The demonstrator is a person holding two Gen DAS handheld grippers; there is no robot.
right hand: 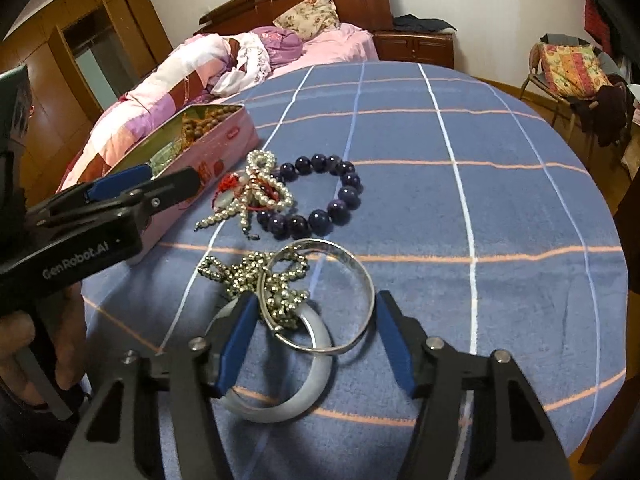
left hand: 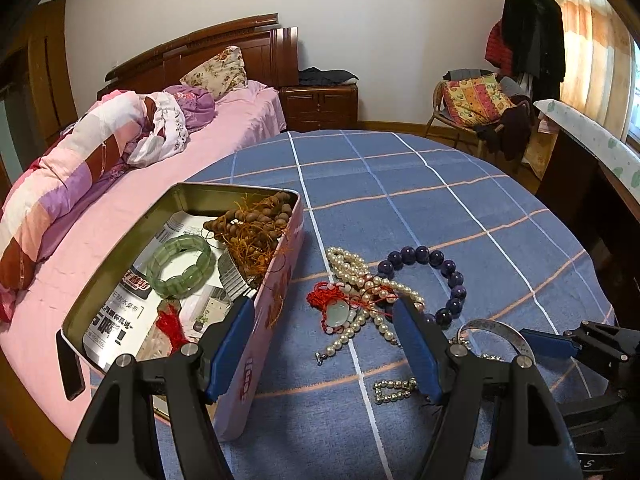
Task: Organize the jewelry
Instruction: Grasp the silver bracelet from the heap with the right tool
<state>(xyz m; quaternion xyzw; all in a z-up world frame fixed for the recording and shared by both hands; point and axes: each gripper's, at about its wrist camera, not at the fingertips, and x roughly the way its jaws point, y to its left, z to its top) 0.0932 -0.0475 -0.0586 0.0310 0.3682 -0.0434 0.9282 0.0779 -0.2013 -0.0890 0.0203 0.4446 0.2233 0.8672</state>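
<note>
An open pink tin (left hand: 280,292) holds a green bracelet (left hand: 180,266) and brown beads (left hand: 252,232). My left gripper (left hand: 322,303) is open, one finger by the tin's wall, the other by a pearl necklace (left hand: 360,276) tangled with a red-corded jade pendant (left hand: 338,314). A purple bead bracelet (right hand: 320,196) lies beside them. In the right wrist view my right gripper (right hand: 316,298) is open, its fingers either side of a silver bangle (right hand: 360,276). The bangle leans on a white bangle (right hand: 288,404) and a silver bead chain (right hand: 248,276).
The jewelry lies on a round table under a blue checked cloth (right hand: 500,200). A bed (left hand: 132,208) with pink sheets adjoins the table's left side. A chair (left hand: 480,108) piled with clothes stands far right, a desk (left hand: 592,152) along the right. A hand (right hand: 16,340) holds the left gripper.
</note>
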